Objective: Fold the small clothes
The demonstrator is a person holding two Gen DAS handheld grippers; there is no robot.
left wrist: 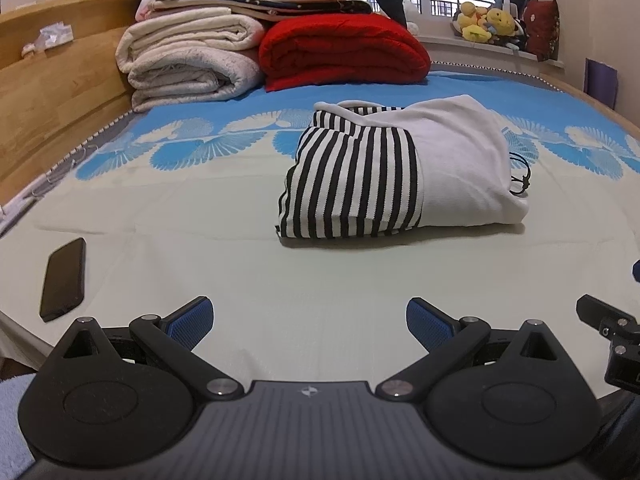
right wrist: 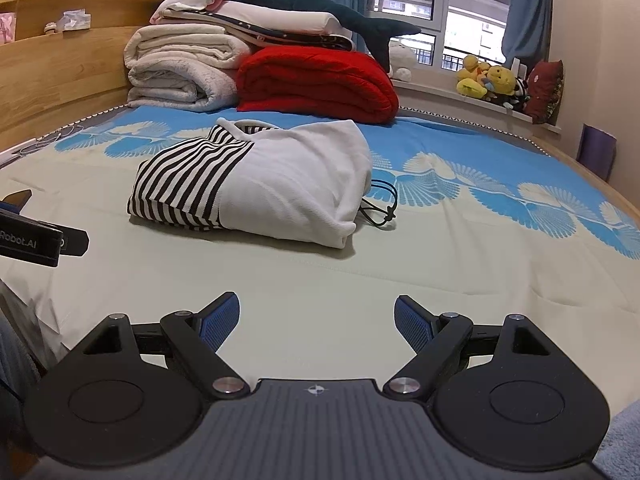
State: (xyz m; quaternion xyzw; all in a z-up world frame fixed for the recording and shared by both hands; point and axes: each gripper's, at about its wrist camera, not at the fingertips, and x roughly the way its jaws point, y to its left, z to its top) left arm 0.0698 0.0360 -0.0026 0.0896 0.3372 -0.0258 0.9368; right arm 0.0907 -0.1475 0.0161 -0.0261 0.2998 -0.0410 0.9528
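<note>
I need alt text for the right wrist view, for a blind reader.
A folded white garment with a striped panel lies on the bed, ahead of the open, empty right gripper. Folded blankets are stacked behind it, near a window.

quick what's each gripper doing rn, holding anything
left gripper: open, holding nothing, short of the folded striped garment.
right gripper: open, holding nothing, over bare bedsheet.
</note>
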